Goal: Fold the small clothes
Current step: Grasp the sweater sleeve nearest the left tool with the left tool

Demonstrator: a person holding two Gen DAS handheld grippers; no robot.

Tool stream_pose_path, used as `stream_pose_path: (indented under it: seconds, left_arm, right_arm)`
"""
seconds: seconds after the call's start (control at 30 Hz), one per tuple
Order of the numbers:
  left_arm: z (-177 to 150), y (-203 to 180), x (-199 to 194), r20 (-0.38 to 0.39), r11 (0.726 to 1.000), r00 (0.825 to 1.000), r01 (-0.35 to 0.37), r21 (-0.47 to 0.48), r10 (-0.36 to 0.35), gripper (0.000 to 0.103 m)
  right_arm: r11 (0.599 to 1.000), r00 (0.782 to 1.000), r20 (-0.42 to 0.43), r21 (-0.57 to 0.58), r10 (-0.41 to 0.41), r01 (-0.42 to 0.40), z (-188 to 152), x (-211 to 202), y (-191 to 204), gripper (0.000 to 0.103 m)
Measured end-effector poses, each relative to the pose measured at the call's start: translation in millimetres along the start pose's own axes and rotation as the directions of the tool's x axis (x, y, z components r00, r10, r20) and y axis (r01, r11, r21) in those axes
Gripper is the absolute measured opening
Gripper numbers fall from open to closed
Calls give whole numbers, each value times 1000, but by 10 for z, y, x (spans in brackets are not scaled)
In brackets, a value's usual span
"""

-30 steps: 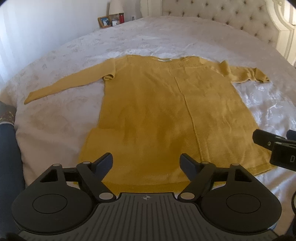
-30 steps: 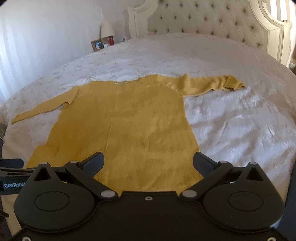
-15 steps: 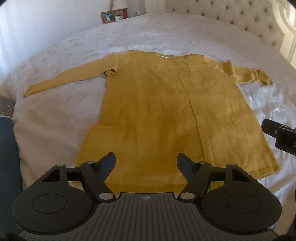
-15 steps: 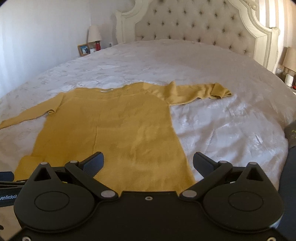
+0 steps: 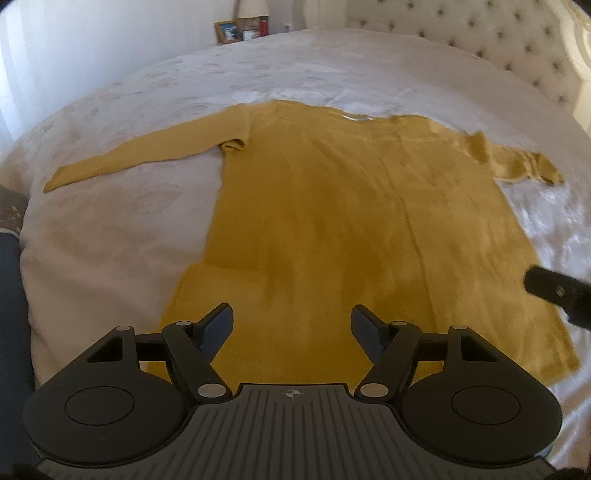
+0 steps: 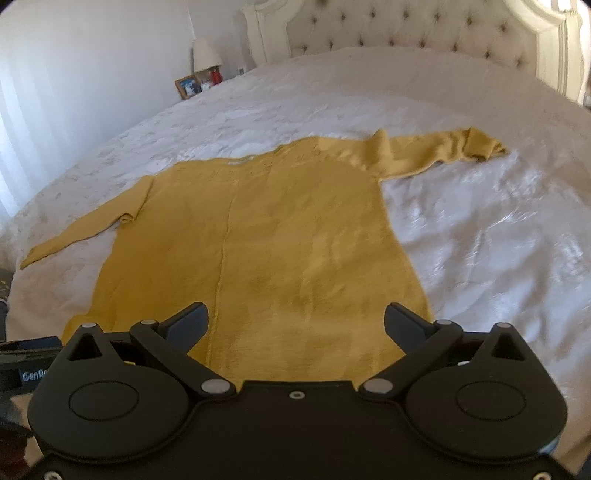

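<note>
Sweater: a mustard knit, lying flat on the bed, neckline toward the headboard, hem nearest both grippers, sleeves spread out to the sides.
Handling: it looks soft, limp and light; it will likely sag and drape when lifted, and the knit should give the jaws good grip. The pale bedspread under it looks smooth, so the cloth may slide when dragged.
Where to hold: probably the two hem corners, or a sleeve at its cuff, pinching one layer edge and not the bedspread.
Left gripper: jaws wide apart, holding nothing, poised over the hem.
Right gripper: jaws wide apart, empty, over the hem's right part.
Hidden: the near hem edge is covered by both gripper bodies; the far sleeve end is bunched, its cuff unclear.
Hard to make out: small items on the nightstand are blurred.
</note>
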State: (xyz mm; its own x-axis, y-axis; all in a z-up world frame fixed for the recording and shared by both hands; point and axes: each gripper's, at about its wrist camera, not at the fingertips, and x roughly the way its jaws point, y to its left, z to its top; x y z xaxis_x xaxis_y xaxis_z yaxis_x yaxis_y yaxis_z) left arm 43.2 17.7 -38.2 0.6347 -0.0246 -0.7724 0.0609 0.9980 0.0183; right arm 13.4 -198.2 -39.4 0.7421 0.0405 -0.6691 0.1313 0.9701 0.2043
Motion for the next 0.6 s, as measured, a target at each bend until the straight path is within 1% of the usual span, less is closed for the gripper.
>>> stream_pose_path:
  seconds: [0.17, 0.3, 0.4, 0.47, 0.6]
  left_arm:
    - [143, 120, 183, 2, 1000, 1000, -16, -6, 16, 70]
    - [285, 272, 341, 21, 999, 999, -44, -18, 45, 70]
    - [407, 431, 473, 35, 997, 997, -63, -32, 65, 70]
    - [510, 576, 573, 44, 996, 996, -74, -49, 76, 70]
    - [705, 879, 735, 62, 990, 993, -98, -99, 104, 70]
  right_arm:
    - [999, 1000, 6, -45, -8, 8, 45, 135, 49, 102]
    - [999, 1000, -1, -45, 8, -9, 103, 260, 59, 102]
    - [998, 1000, -5, -61, 30, -30, 145, 368, 80, 102]
    - [996, 999, 18, -81, 35, -33, 162, 421, 112, 102]
    - [988, 999, 45, -155, 14, -7, 214, 547, 246, 101]
